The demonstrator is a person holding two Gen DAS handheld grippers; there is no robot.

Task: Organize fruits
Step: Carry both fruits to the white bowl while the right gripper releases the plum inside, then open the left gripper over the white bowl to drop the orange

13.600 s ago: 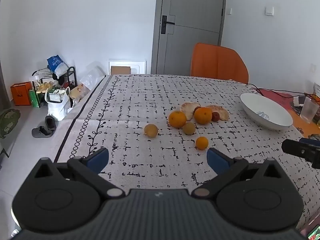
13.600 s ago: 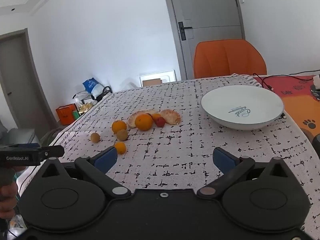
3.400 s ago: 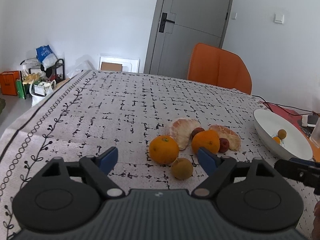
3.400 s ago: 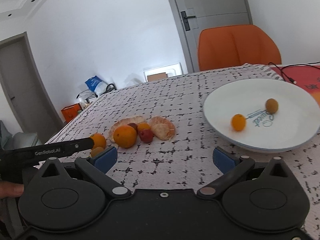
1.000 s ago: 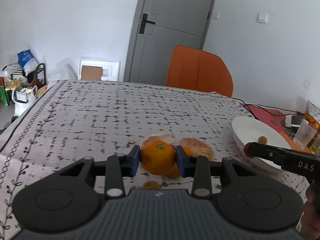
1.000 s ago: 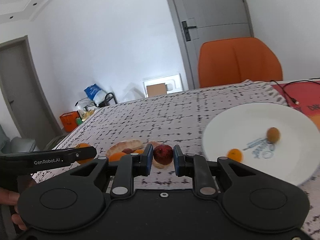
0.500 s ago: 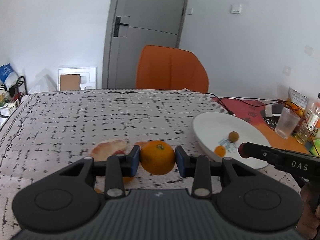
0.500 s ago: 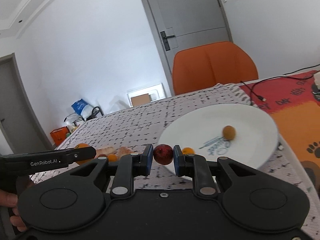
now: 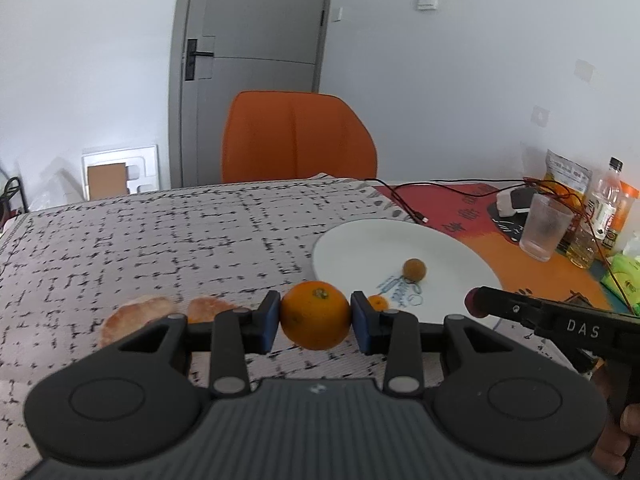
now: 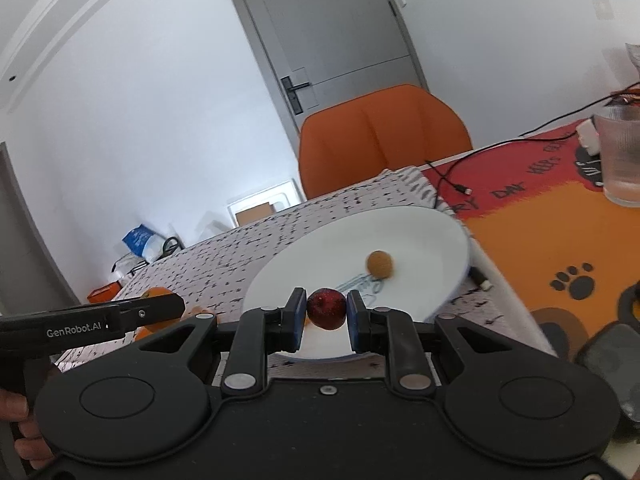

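The left gripper (image 9: 315,316) is clamped on an orange (image 9: 315,315), both blue pads pressed to its sides, the fruit lifted clear of the patterned tablecloth (image 9: 160,240). Just past its right pad a small orange fruit (image 9: 378,303) lies in the white plate (image 9: 348,240), and farther in sits a small brown fruit (image 9: 414,269). To the right of this gripper the other tool reaches over the plate's near rim. Off to its left, two peeled citrus halves (image 9: 136,314) lie on the cloth.

The right gripper (image 10: 327,312) is closed on a dark red fruit (image 10: 327,309), held above the plate's near edge (image 10: 440,232); the brown fruit (image 10: 380,264) lies beyond it. To its left the left gripper's finger carries the orange, mostly hidden behind that finger.

Beyond the plate stand an orange chair (image 9: 298,140) and a grey door (image 9: 256,60). A black cable (image 10: 456,184) trails over an orange and red mat (image 10: 540,232) to the plate's right, where a ribbed glass (image 10: 622,156) stands.

Only the left view shows the small orange fruit, the peeled halves, and bottles and packets (image 9: 600,208) beyond the glass. Only the right view shows the paw prints on the mat, a dark object at the lower right edge, and the person's hand (image 10: 24,424) on the left tool.
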